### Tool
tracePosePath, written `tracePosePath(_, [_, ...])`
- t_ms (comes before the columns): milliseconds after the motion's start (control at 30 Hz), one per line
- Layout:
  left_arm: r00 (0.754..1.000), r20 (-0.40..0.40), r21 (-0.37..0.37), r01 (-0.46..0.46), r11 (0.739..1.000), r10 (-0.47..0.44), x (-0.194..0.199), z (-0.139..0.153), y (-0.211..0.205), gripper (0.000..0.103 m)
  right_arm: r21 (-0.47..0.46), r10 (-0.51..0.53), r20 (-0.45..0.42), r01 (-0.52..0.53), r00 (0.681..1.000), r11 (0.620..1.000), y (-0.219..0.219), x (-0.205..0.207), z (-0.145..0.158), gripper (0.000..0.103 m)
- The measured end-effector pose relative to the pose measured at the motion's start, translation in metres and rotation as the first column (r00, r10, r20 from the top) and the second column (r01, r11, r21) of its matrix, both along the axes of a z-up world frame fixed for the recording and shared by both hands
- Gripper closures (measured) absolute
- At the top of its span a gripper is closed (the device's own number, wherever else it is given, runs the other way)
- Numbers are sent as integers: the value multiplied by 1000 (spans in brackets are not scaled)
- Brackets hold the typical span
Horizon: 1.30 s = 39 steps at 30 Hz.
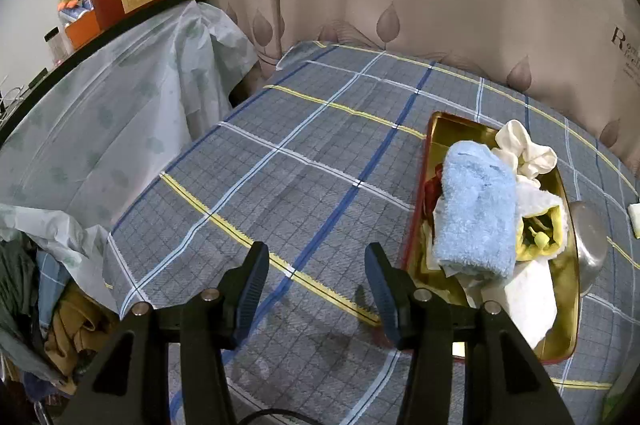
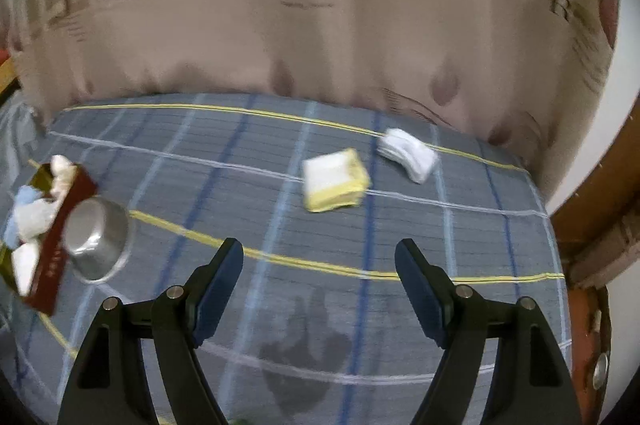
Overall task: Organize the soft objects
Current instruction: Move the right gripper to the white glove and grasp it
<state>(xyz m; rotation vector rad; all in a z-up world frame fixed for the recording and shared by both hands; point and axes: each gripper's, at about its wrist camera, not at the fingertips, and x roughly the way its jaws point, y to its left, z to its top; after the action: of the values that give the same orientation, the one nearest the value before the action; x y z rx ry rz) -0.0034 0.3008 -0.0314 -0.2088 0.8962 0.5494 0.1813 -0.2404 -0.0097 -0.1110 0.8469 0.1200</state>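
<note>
Right gripper (image 2: 319, 291) empty, jaws spread, nothing between them. Left gripper (image 1: 317, 289) also parted and empty, just beside the red tray (image 1: 425, 145). Yellow-and-white folded cloth (image 2: 335, 181) lies flat, well away from the tray across the plaid sheet (image 2: 248, 305). Its long axis runs roughly side-to-side, slightly tilted. Judgement: approach from above, pinch across the short side, clamp every layer.
</note>
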Motion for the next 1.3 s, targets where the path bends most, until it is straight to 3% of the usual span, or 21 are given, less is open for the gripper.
tracePosePath(200, [1000, -14, -5, 19, 1000, -19, 2, 0, -6, 52, 64, -89, -27, 90, 996, 994, -43, 32, -19, 27])
tracePosePath(433, [998, -31, 16, 57, 998, -57, 17, 13, -28, 52, 58, -144, -25, 145, 989, 988, -67, 79, -38, 27])
tracePosePath(800, [980, -24, 12, 197, 980, -197, 67, 41, -93, 52, 42, -126, -31, 127, 992, 991, -97, 163, -72, 26])
tracePosePath(967, [951, -41, 6, 307, 952, -307, 103, 40, -138, 52, 35, -72, -35, 73, 997, 997, -95, 194, -88, 22])
tracePosePath(1067, [923, -48, -21, 381, 924, -381, 128, 36, -168, 52, 6, -50, -39, 50, 998, 999, -94, 211, -98, 22])
tracePosePath(1300, [852, -62, -19, 519, 855, -519, 178, 34, -239, 52, 52, -14, -58, 17, 998, 998, -98, 231, -111, 24])
